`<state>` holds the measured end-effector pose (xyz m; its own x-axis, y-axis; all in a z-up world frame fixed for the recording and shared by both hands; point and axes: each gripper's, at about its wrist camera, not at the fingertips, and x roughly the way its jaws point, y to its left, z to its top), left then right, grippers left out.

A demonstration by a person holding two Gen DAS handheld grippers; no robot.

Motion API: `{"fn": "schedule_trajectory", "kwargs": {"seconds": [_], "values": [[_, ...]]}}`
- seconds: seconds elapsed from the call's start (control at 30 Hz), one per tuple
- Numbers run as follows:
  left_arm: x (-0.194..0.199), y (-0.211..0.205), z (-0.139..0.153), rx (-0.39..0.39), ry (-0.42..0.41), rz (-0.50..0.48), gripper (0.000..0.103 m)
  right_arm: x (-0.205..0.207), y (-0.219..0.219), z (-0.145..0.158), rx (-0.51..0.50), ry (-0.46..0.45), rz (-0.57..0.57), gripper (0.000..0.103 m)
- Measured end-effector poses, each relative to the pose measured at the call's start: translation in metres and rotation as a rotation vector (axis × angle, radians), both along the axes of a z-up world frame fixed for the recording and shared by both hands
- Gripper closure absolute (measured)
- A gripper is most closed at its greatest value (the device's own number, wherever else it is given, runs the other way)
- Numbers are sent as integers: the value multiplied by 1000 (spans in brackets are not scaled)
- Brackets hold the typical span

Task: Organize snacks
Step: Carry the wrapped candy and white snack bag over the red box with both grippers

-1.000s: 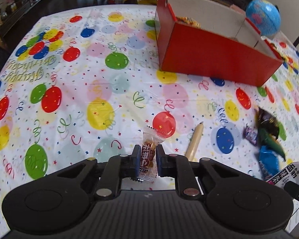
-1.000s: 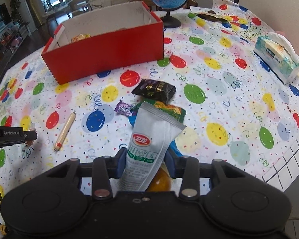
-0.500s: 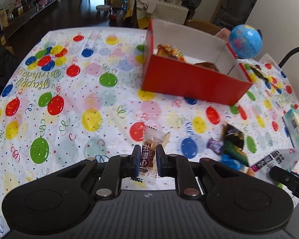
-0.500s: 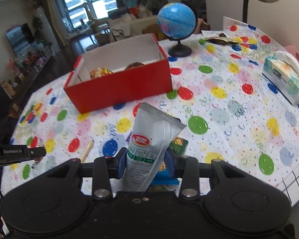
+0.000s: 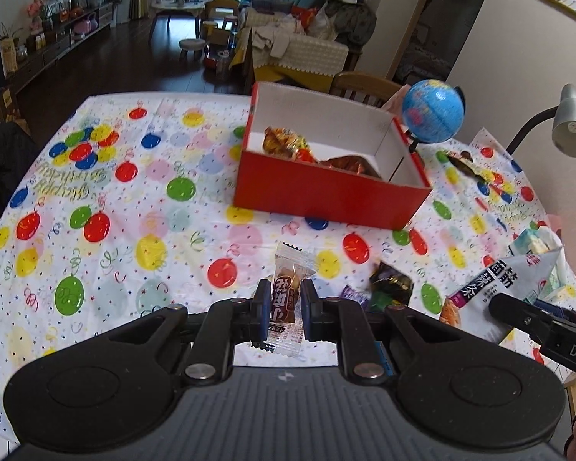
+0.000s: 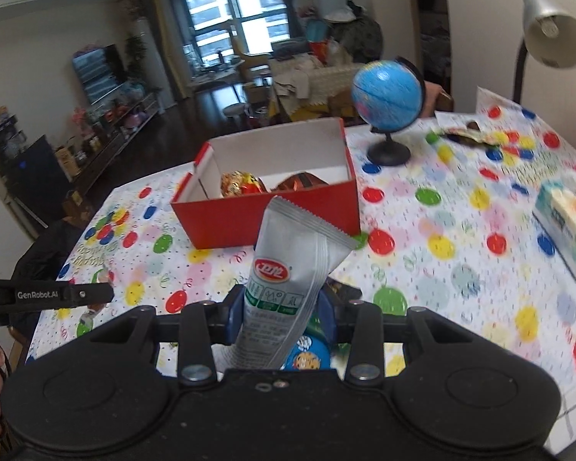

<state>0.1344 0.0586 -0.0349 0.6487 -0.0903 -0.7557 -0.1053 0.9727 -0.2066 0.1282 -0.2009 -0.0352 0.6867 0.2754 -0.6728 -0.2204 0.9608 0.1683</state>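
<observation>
left gripper (image 5: 284, 303) clamps a small wrapped candy (image 5: 287, 296); right gripper (image 6: 282, 309) clamps a grey pouch (image 6: 288, 280), both aloft. carry step: you next bring each over the far red box (image 5: 326, 192), then release.

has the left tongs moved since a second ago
Yes. The left tongs, shut on the small candy, have risen off the tablecloth; the red box now shows its inside.
</observation>
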Motion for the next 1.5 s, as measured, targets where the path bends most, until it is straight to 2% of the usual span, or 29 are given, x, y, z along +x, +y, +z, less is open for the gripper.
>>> {"fn": "schedule_trajectory", "kwargs": {"seconds": [0.27, 0.4, 0.77, 1.0, 1.3, 1.5], "values": [[8, -21, 28, 44, -51, 0, 88, 15, 1, 27, -24, -51, 98, 65], [21, -27, 36, 68, -65, -19, 87, 29, 2, 37, -29, -74, 98, 65], [95, -29, 45, 126, -94, -98, 87, 94, 18, 51, -95, -114, 66, 65], [155, -18, 31, 151, -60, -117, 87, 149, 35, 43, -129, -109, 37, 65], [219, -5, -3, 188, 12, -121, 87, 206, 55, 8, -202, -87, -5, 65], [245, -7, -33, 204, 68, -151, 87, 233, 59, -18, -248, -41, -13, 65]]}}
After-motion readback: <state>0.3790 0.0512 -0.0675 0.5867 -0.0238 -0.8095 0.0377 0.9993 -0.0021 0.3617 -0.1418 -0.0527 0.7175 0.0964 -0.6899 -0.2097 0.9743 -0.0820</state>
